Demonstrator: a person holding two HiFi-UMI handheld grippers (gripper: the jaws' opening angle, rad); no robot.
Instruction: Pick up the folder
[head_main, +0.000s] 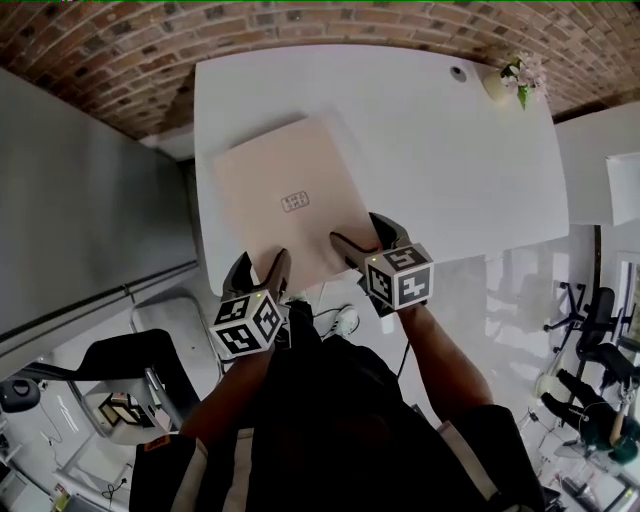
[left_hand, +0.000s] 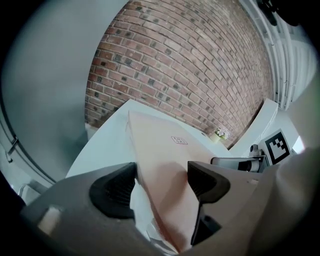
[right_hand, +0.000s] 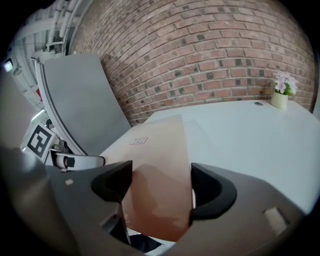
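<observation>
A pale pink folder (head_main: 290, 200) with a small label lies on the white table (head_main: 450, 150), its near edge hanging over the table's front edge. My left gripper (head_main: 262, 268) is open, with the folder's near left corner between its jaws (left_hand: 161, 182). My right gripper (head_main: 362, 235) is open too, straddling the near right corner (right_hand: 161, 185). In both gripper views the folder (left_hand: 165, 160) (right_hand: 157, 165) stands slanted in a wide gap, and white sheets show under it in the left gripper view.
A small flower pot (head_main: 515, 78) stands at the table's far right corner beside a brick wall. A grey panel (head_main: 90, 200) runs along the table's left side. A chair (head_main: 150, 380) stands at lower left, and office chairs (head_main: 590, 310) at the right.
</observation>
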